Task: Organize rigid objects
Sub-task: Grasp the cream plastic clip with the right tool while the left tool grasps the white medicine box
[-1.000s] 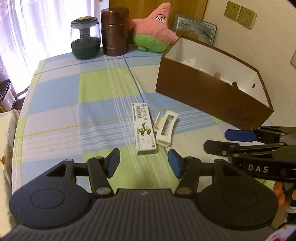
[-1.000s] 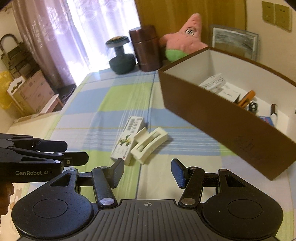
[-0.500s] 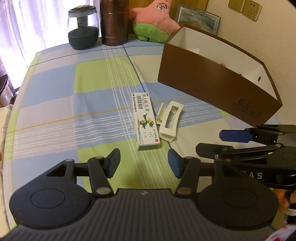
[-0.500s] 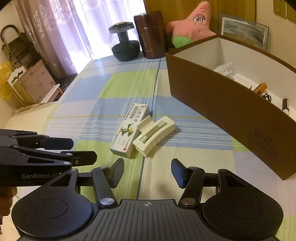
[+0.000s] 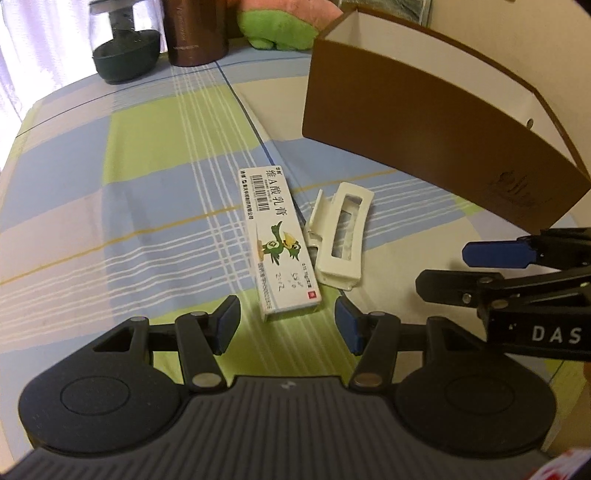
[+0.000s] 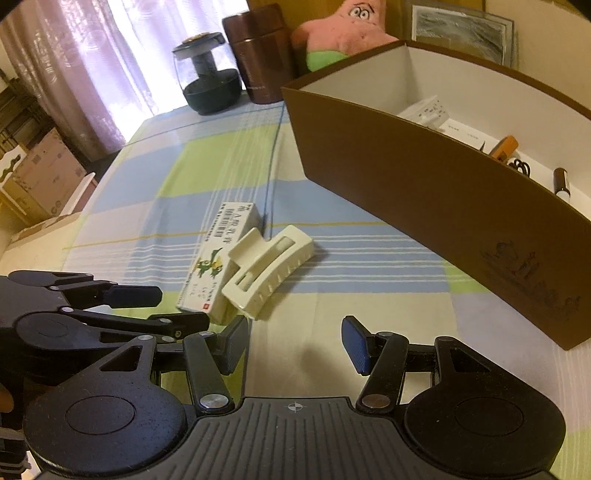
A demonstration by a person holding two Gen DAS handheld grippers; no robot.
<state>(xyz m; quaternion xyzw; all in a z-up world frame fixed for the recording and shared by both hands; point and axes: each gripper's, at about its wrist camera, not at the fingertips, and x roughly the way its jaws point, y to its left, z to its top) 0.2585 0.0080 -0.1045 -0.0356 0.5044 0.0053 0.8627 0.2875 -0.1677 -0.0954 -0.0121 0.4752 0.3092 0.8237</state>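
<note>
The ointment box [image 5: 277,245], a long white carton with a green cartoon bird, lies flat on the checked tablecloth [image 5: 147,206], well short of the brown storage box [image 5: 424,147] and on its open-table side. Touching the carton's side that faces the storage box lies a cream hair claw clip [image 5: 341,240], also flat on the cloth.

What has just changed: I have brought both tools lower and closer. My left gripper [image 5: 286,325] now sits directly in front of the carton's near end, jaws spread with nothing between them; a second ago that end was clearly farther off. My right gripper [image 6: 293,343] is also spread and empty, hanging just short of the clip, on the side away from the storage box's far end. Both jaw gaps look unchanged.

I judge this as the final approach before a pick: left for the carton, right likely for the clip. Neither item has shifted since the earlier views.

The storage box already holds small cartons, scissors and a pen-like item [image 6: 561,182]. Beyond it stand a brown canister [image 6: 258,55], a dark glass-domed jar [image 6: 208,74] and a pink star plush [image 6: 343,29].
</note>
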